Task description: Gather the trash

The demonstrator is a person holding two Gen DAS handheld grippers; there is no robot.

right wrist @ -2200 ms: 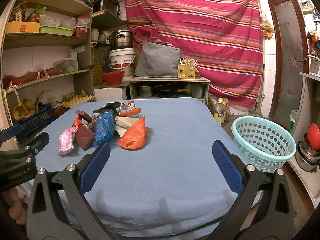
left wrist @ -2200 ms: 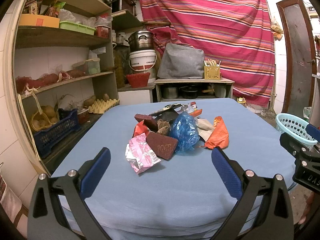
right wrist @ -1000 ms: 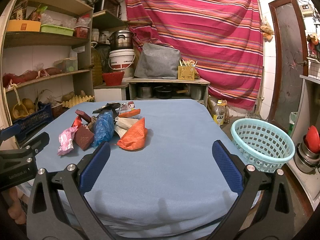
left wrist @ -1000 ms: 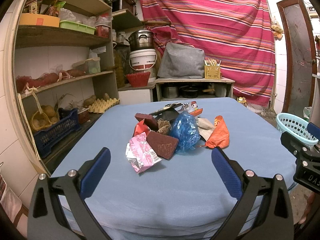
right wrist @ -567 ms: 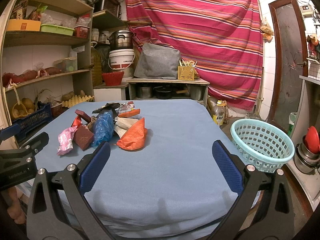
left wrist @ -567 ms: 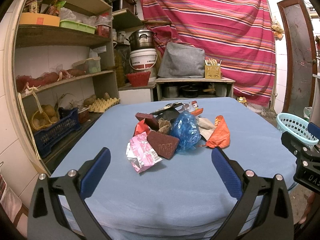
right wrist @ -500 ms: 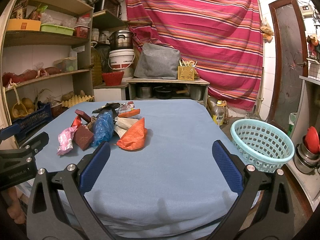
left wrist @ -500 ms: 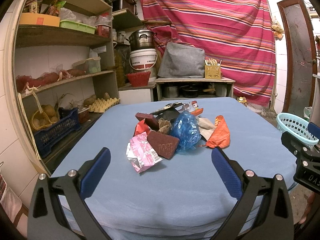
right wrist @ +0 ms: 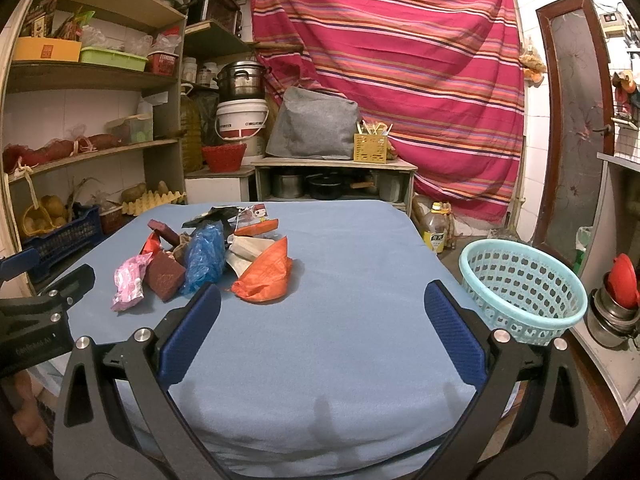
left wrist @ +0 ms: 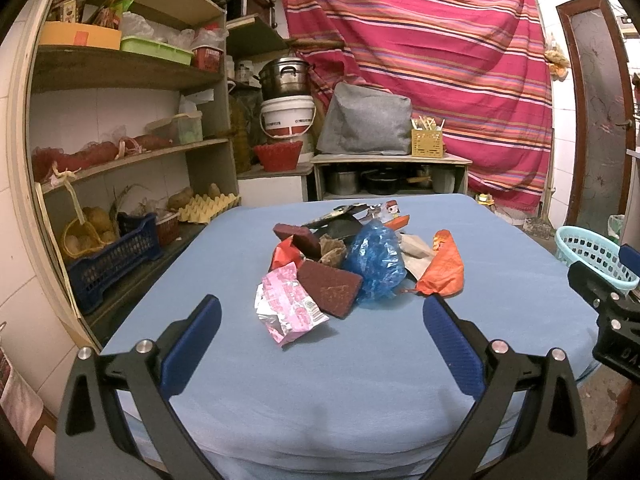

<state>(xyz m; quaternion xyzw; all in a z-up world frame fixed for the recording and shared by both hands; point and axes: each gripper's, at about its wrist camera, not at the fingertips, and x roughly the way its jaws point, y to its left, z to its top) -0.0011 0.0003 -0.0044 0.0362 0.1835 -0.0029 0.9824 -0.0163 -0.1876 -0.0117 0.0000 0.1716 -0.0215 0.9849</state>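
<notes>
A heap of trash lies mid-table on the blue cloth: a pink wrapper, a dark red pad, a crumpled blue bag, an orange wrapper and several darker scraps behind. In the right wrist view the same heap shows the pink wrapper, blue bag and orange wrapper. My left gripper stands open just short of the pink wrapper, holding nothing. Open and empty too, my right gripper hovers over bare cloth right of the heap. A teal mesh basket sits off the table's right side.
Wooden shelves with crates, an egg tray and baskets run along the left. A low stand with pots, a white bucket and a striped red curtain stand behind. A bottle and metal pots sit on the floor at right.
Both grippers have barely moved; the views have shifted only slightly. The trash heap and basket lie as before.
</notes>
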